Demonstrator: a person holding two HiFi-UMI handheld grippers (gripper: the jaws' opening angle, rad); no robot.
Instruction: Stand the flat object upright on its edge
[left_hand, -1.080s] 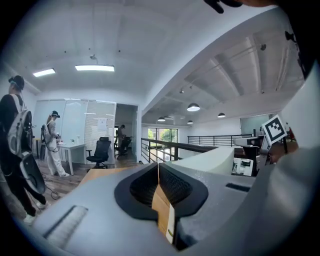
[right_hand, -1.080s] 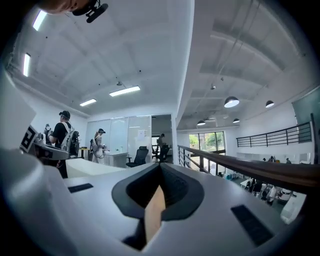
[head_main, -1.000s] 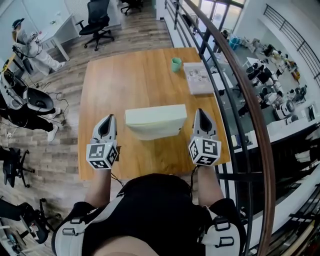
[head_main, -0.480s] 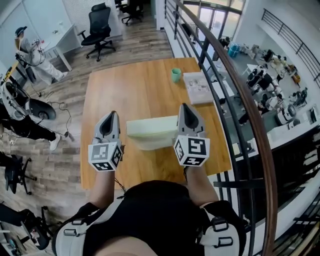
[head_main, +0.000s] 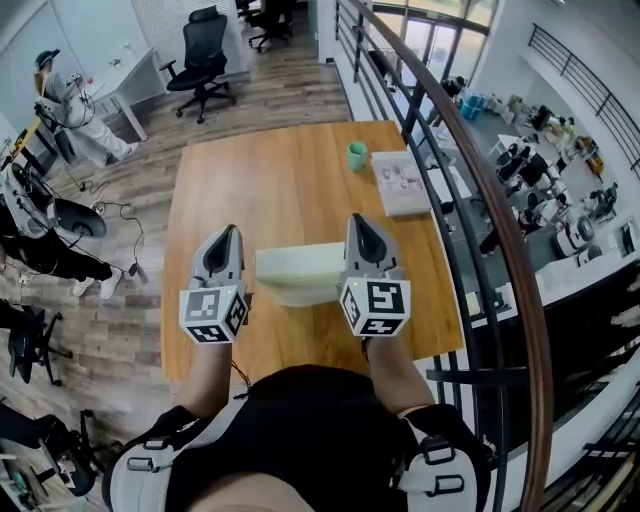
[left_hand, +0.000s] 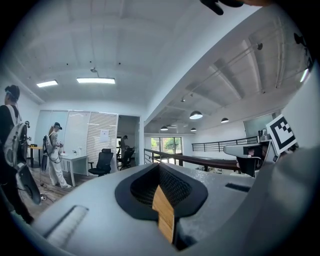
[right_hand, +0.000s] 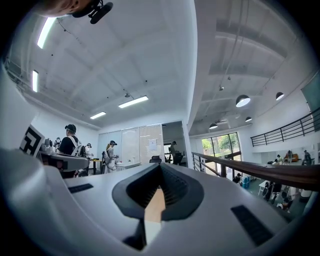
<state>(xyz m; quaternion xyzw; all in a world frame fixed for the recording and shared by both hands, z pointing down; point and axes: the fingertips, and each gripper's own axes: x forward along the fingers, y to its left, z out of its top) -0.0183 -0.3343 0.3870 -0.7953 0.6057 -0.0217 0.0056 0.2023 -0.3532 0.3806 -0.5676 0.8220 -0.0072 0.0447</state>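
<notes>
Both my tongs are pressed together with nothing in them. In each gripper view the dark pads meet, and only a sliver of wood shows through the slit.

From above, my left tongs (head_main: 227, 233) and right tongs (head_main: 357, 220) point level across the light wooden table (head_main: 280, 170). The pale cream rectangular slab (head_main: 298, 268) lies between them. Its left end is just beside my left tongs. Its right end runs under my right tongs, and I cannot tell whether that one is touching it.

The slab shows a narrow top strip with a broader face below, towards me. That could be a thin board already up on its long edge, or a thick one lying flat, and the steep downward look does not settle it. So this fits either bracketing the slab before tipping it, or flanking it once it is standing.

In both cases the closed tips need to move slowly and stay level near those ends. A sideways knock from the right one looks like the main risk.
</notes>
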